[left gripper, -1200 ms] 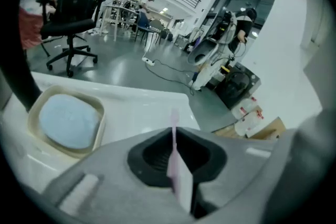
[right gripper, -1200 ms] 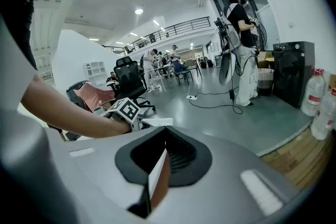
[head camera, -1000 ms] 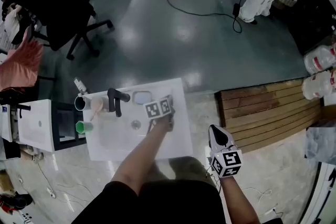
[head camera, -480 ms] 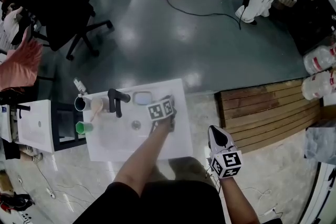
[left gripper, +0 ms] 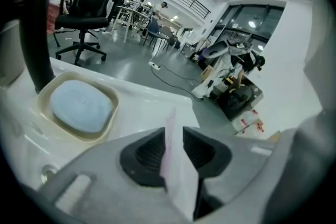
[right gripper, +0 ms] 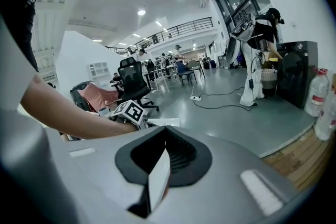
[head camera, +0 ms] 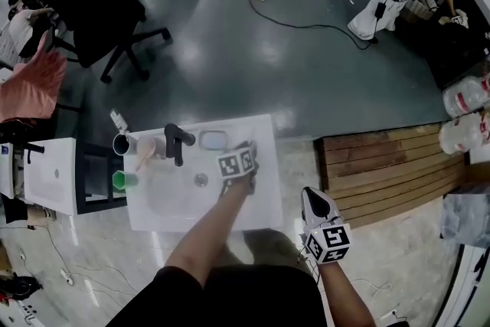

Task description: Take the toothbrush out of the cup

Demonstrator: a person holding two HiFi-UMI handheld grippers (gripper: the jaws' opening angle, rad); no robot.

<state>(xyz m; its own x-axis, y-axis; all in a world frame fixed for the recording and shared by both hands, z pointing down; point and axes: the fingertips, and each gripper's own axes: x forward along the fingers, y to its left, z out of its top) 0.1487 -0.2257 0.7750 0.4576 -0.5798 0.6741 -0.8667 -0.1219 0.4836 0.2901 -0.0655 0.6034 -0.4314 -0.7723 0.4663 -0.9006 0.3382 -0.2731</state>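
Reaching over the right side of a white washbasin tabletop [head camera: 262, 204], the person's left claw [left gripper: 173, 136] has just been opening. Its jaws stand apart and grip nothing. Only a pale strip shows in the gap, and it reads as part of the claw itself. The right claw [head camera: 315, 201] hangs off the tabletop's near right corner, tips drawn to a point and empty.

The toothbrush [head camera: 115, 121] is not yet out. It sits in a grey cup [head camera: 121, 143] at the tabletop's far left corner, its long axis leaning up and away from the basin [head camera: 180, 195]. A pinkish cup [head camera: 150, 146] stands just beside it, and a green cup [head camera: 120, 180] nearer along the same left edge.

From the left claw the cup lies well to the left, past the soap dish [head camera: 213, 140] and the black faucet [head camera: 177, 142], which stands between them. The left hand is plainly the nearer. The right is well apart and would have to cross the left arm.

The likely route runs over the open basin on the near side of the faucet. The cup's corner is tight, with the tabletop's edge and a dark shelf unit [head camera: 96, 174] just beyond, so a pull up along the handle looks cleaner than a sideways drag.
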